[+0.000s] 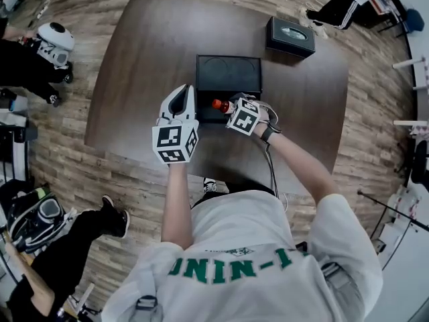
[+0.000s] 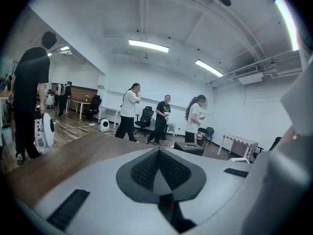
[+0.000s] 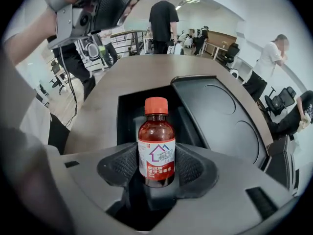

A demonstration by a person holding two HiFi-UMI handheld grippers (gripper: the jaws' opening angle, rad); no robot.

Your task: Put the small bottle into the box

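Observation:
A small amber bottle (image 3: 156, 148) with a red cap and a white and red label stands upright between my right gripper's (image 3: 156, 168) pads, which are shut on its lower half. It hangs just above the near edge of the open black box (image 3: 128, 112). In the head view the bottle (image 1: 219, 104) lies sideways over the box's (image 1: 228, 79) front edge, with the right gripper (image 1: 226, 107) behind it. My left gripper (image 1: 182, 91) hovers at the box's left front corner. Its jaws are shut with nothing between them (image 2: 159, 168).
The box's lid (image 3: 222, 116), with two round embossed circles, lies open beside the dark compartment. A black tissue box (image 1: 290, 37) sits at the far right of the brown table (image 1: 134, 79). A cable (image 1: 271, 170) trails from the right gripper. Several people stand around the room.

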